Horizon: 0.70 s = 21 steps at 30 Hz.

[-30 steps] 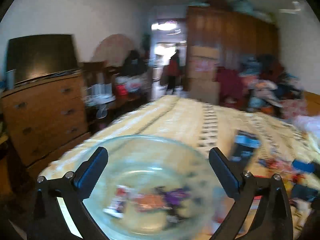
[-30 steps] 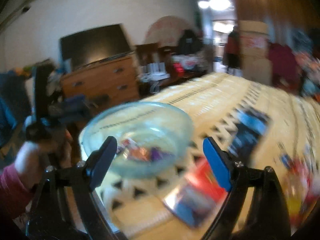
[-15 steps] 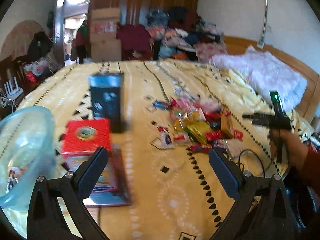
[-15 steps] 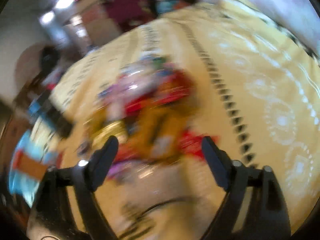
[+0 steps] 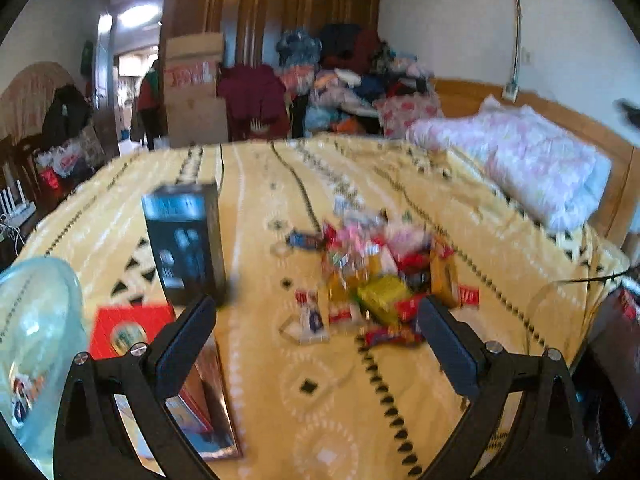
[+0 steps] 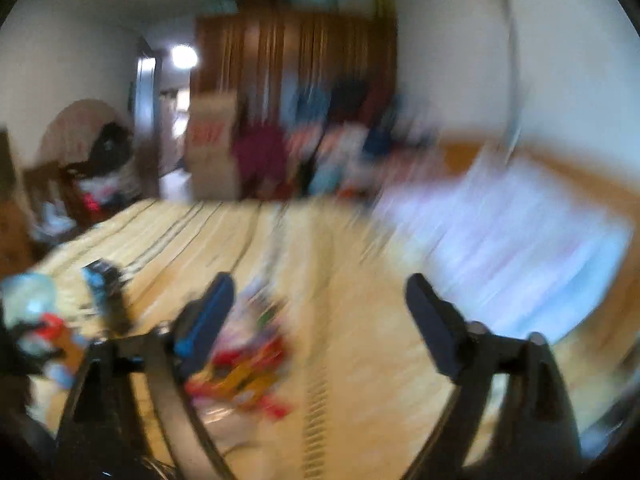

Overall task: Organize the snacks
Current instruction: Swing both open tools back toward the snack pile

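A heap of small wrapped snacks [image 5: 380, 280] lies on the yellow patterned bedspread [image 5: 312, 400], just beyond my open, empty left gripper [image 5: 316, 340]. A clear glass bowl [image 5: 36, 320] with a few snacks in it sits at the far left. In the blurred right wrist view, my right gripper [image 6: 320, 320] is open and empty above the bed, with the snack heap [image 6: 248, 368] low and left of centre and the bowl [image 6: 28, 300] far left.
A black box [image 5: 184, 248] stands upright left of the heap. A red box [image 5: 128, 332] and a flat packet [image 5: 204, 412] lie beside the bowl. A folded pink-white quilt [image 5: 528, 164] lies at the right. Clothes are piled beyond the bed.
Both views have swung away from the glass bowl to the right, toward the snack heap. The right gripper has lifted from looking down at the heap. Both grippers stay open.
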### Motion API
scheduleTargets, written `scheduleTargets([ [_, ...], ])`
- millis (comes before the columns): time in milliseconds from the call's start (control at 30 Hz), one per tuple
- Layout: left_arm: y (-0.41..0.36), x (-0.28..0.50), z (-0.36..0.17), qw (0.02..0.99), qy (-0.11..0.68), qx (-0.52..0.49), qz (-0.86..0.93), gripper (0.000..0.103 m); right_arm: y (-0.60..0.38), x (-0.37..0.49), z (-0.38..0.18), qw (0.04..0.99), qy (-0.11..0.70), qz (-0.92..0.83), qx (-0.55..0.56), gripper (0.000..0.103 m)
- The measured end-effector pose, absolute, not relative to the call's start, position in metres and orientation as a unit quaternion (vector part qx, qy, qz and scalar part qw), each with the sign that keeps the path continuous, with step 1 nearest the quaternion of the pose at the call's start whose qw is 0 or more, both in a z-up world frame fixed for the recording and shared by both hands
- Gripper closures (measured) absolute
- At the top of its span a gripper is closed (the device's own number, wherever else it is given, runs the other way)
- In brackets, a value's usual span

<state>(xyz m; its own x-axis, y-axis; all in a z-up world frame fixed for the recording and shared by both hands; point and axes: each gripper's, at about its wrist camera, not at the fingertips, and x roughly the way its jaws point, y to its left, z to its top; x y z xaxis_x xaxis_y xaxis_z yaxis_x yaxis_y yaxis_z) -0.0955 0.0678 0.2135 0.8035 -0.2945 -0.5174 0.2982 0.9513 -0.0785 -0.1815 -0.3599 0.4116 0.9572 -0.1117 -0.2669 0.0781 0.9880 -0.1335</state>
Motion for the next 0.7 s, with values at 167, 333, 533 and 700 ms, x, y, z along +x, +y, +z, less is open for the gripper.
scheduleTargets([
  [167, 0.080, -0.089, 0.245, 0.960, 0.234, -0.021, -0.153, 0.002, -0.330, -0.303, 0.495, 0.953, 0.010, -0.187, -0.237, 0.000],
  [333, 0.077, -0.078, 0.290, 0.965, 0.193, -0.028, -0.172, 0.002, -0.341, -0.344, 0.542, 0.988, 0.024, -0.114, -0.106, 0.000],
  [533, 0.079, -0.087, 0.401, 0.962, 0.119, -0.073, -0.235, 0.002, -0.276, -0.328, 0.563, 0.984, 0.031, -0.044, -0.171, 0.000],
  [700, 0.106, -0.108, 0.515, 0.945, 0.069, -0.156, -0.280, 0.001, -0.243, -0.314, 0.571, 0.994, -0.027, -0.008, -0.102, 0.000],
])
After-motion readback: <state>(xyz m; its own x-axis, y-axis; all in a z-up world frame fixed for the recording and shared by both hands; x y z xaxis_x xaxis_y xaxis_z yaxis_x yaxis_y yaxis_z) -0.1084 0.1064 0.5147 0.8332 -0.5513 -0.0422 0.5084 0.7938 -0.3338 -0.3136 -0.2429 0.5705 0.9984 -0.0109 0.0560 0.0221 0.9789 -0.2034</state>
